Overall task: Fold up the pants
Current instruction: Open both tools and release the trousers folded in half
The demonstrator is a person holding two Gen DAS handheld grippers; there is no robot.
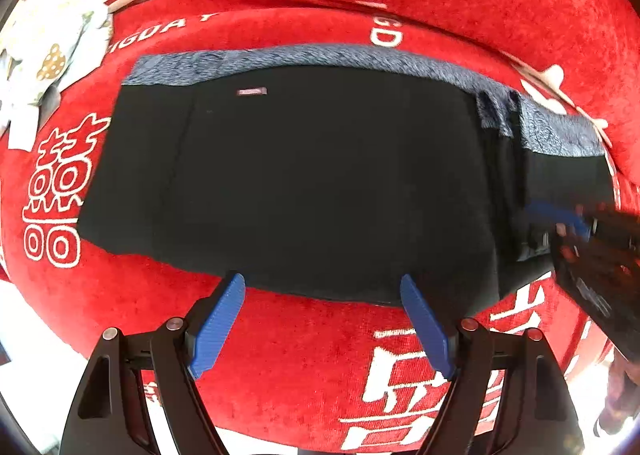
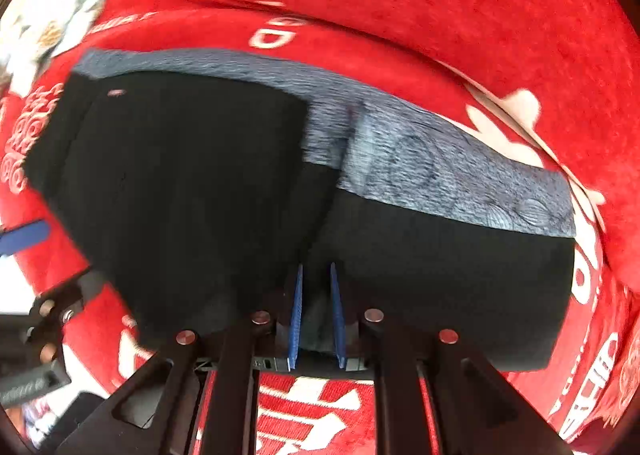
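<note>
The pants [image 1: 304, 175] lay on the red blanket [image 1: 304, 355], already folded into a compact dark block with a grey-blue lining strip along the far edge (one layer lapped over another at the right). The left gripper [image 1: 322, 319] hung open and empty above the near edge; the right gripper [image 2: 318, 315] had pinched the near fold of fabric, so a further fold seemingly remained.

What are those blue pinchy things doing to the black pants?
Someone is folding black pants on a red blanket with two hand-held grippers. The right gripper has its jaws pinched on the near edge of the pants. The left gripper hangs over that same edge with open jaws, holding nothing.
</note>
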